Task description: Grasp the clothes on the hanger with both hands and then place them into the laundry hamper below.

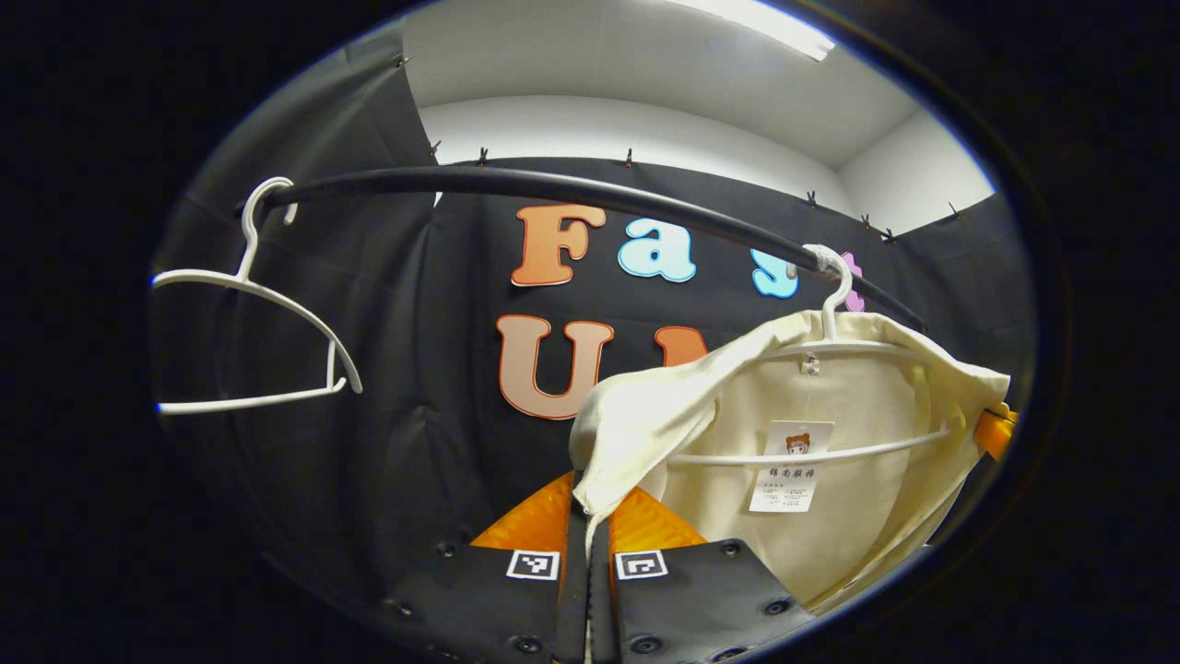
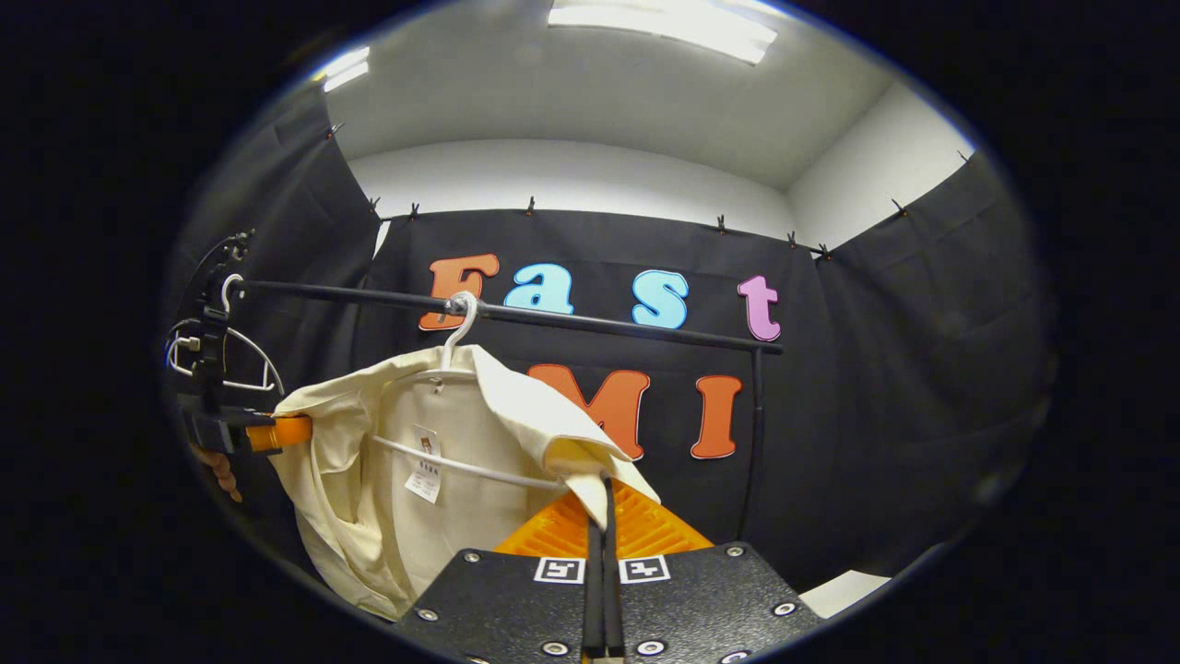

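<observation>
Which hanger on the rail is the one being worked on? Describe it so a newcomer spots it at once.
Follow the black rail across the booth. Two white hangers hook over it: the bare hanger hangs alone, while the loaded hanger carries a cream garment with a paper tag, both gripped shoulders pulled outward.

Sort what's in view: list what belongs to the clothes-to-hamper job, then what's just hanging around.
Part of the job:
- cream garment, on its white hanger
- left gripper, shut on one shoulder edge
- right gripper, shut on the other

Just there:
- empty white hanger
- black rail
- paper tag
</observation>
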`<move>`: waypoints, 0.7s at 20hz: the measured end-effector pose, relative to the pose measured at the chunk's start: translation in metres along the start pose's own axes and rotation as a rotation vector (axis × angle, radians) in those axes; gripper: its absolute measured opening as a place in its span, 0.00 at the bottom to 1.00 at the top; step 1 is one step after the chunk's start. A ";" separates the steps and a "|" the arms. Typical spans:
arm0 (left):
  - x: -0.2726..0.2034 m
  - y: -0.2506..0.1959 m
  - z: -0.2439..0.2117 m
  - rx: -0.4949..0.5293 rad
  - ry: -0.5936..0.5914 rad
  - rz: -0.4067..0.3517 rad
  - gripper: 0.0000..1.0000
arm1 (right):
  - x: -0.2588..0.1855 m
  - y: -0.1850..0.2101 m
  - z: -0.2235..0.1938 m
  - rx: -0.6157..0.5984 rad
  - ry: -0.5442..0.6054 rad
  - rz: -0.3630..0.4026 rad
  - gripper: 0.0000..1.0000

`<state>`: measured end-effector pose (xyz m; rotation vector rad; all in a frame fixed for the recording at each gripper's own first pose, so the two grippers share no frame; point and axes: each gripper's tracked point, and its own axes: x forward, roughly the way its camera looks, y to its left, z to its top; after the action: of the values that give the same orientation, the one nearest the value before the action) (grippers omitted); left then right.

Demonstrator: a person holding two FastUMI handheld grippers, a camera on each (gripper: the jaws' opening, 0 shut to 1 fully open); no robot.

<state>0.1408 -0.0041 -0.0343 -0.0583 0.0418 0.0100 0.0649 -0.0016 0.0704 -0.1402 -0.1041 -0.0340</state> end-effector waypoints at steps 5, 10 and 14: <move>0.002 0.015 0.025 0.035 -0.047 0.036 0.11 | 0.012 -0.020 0.009 -0.067 0.006 -0.032 0.00; 0.007 0.023 0.040 0.037 -0.067 0.055 0.08 | 0.019 -0.051 0.030 -0.111 -0.022 -0.082 0.00; 0.015 0.027 0.049 0.047 -0.080 0.059 0.08 | 0.031 -0.065 0.034 -0.076 -0.005 -0.084 0.00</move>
<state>0.1573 0.0260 0.0119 -0.0099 -0.0362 0.0707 0.0899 -0.0619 0.1159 -0.2115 -0.1132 -0.1219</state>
